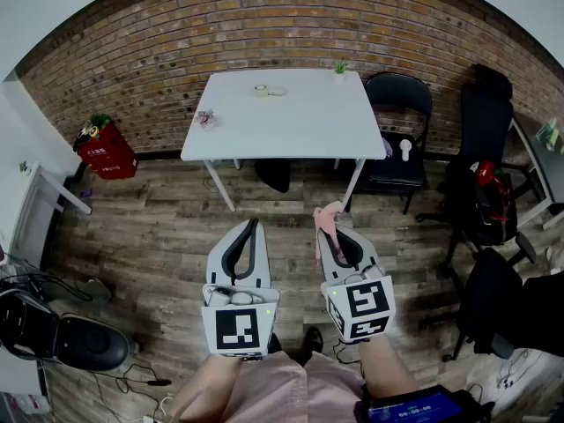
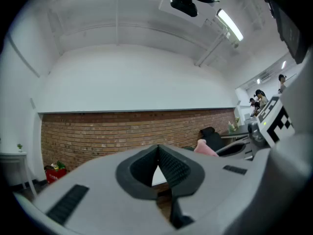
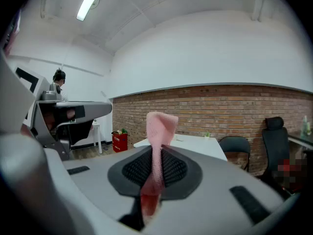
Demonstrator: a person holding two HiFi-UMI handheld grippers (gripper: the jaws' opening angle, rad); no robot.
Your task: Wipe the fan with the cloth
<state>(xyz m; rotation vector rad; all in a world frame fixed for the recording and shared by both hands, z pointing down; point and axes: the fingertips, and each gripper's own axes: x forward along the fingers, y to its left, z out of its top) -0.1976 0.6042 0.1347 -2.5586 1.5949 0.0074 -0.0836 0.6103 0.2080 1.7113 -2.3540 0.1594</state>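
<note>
My right gripper point(image 1: 331, 225) is shut on a pink cloth point(image 1: 327, 218), which sticks up between the pads point(image 3: 160, 126) and hangs below them. My left gripper point(image 1: 255, 223) is shut with nothing in it, its pads meeting in the left gripper view point(image 2: 158, 149). Both are held side by side above the wooden floor, pointing at the white table point(image 1: 308, 130). The cloth's tip point(image 2: 205, 147) also shows in the left gripper view. On the table lie a small pale ring-shaped item point(image 1: 269, 90), a pink item point(image 1: 206, 118) and a tiny plant point(image 1: 340, 70). I cannot tell which thing is the fan.
A black chair point(image 1: 398, 95) right of the table carries a small white object point(image 1: 404, 150). Further right stand an office chair point(image 1: 483, 122) and a dark backpack point(image 1: 493, 203). A red box point(image 1: 106, 152) sits by the brick wall point(image 1: 176, 42). Black equipment point(image 1: 84, 344) lies at the lower left.
</note>
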